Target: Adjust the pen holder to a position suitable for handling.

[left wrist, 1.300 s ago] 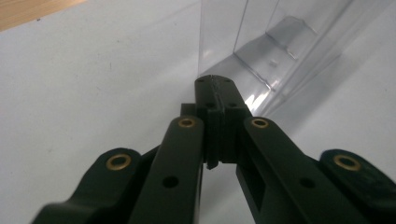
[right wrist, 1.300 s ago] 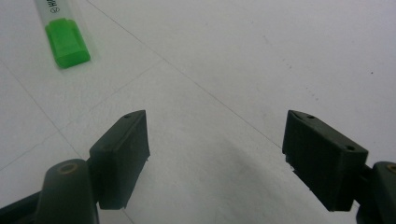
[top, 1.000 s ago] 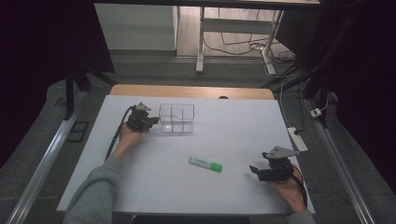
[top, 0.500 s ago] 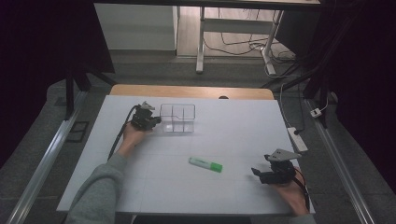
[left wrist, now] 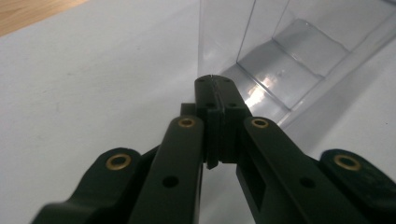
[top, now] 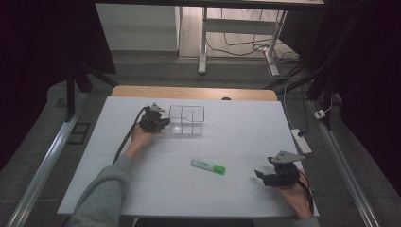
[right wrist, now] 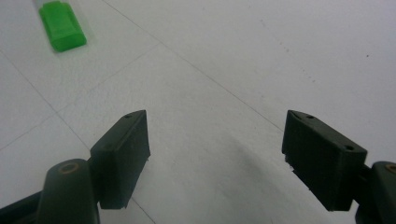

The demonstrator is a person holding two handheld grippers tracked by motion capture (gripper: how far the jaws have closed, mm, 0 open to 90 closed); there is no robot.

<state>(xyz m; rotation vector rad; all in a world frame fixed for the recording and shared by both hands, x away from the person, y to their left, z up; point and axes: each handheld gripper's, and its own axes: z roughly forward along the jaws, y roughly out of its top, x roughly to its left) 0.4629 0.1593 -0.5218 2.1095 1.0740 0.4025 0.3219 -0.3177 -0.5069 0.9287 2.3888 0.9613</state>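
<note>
Left tongs [top: 160,120]: jaws pressed together, tip against the left wall of the clear compartment box [top: 187,120], apparently bracing it; whether a wall is pinched between them I can't tell. Box sits at the far middle of the bench [top: 236,127], compartments look empty. Green highlighter [top: 208,166] lies flat mid-bench, well apart from the box, untouched. Right tongs [top: 261,175]: jaws wide apart, empty, low over the bench near the highlighter's green end. Judgement: early stage, pick and placement both remain.
</note>
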